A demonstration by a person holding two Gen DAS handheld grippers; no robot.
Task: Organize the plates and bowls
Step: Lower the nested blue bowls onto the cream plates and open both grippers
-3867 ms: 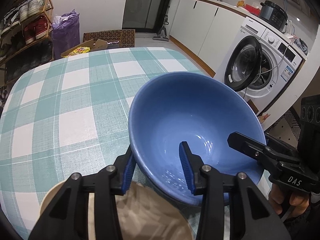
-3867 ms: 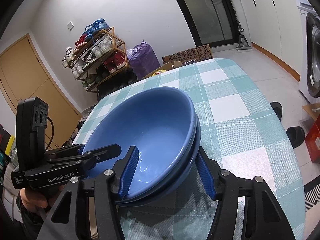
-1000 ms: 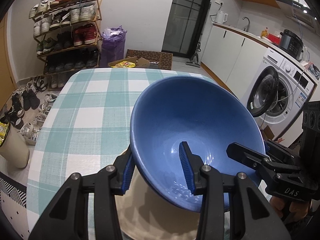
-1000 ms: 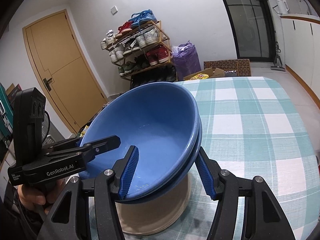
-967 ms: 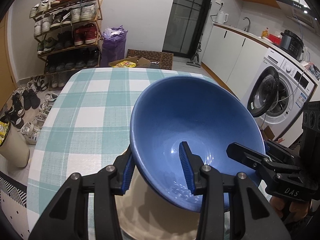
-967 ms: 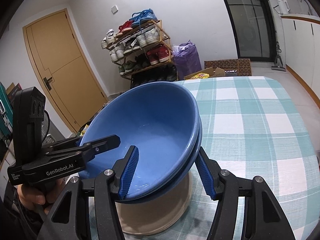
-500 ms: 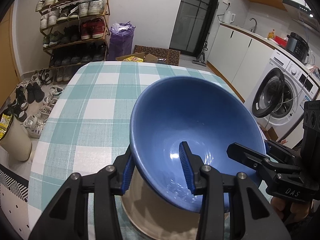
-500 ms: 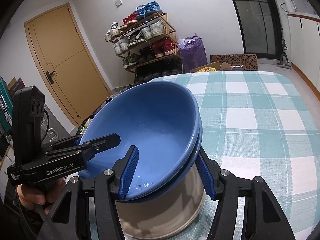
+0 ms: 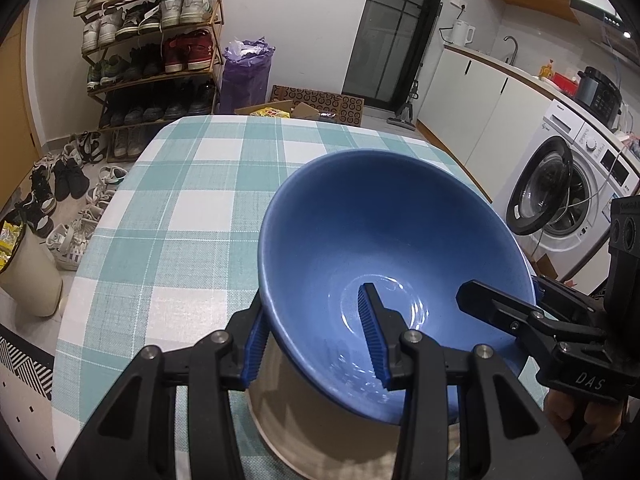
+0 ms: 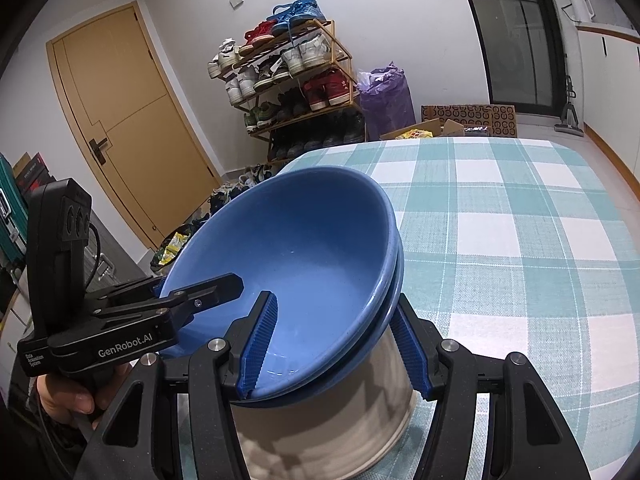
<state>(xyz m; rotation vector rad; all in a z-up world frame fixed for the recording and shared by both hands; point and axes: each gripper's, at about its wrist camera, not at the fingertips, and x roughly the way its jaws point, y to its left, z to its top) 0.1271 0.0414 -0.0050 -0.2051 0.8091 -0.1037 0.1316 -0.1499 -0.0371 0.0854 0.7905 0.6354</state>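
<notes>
Bowls [image 10: 304,248], two blue ones nested, sit clamped at opposite rims: left tool [image 9: 316,340] and right tool [image 10: 334,348] each grip the wall, one pad inside, one outside. Only the right wrist view shows the double rim; both show a cream bowl [image 10: 332,432] beneath on the checked tabletop [image 9: 168,216]

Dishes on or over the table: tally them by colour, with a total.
Blue bowls: 2, nested, gripped by the left gripper and the right gripper
Cream dish: 1, below the bowls; bowl or plate, cannot tell
Total: 3
</notes>
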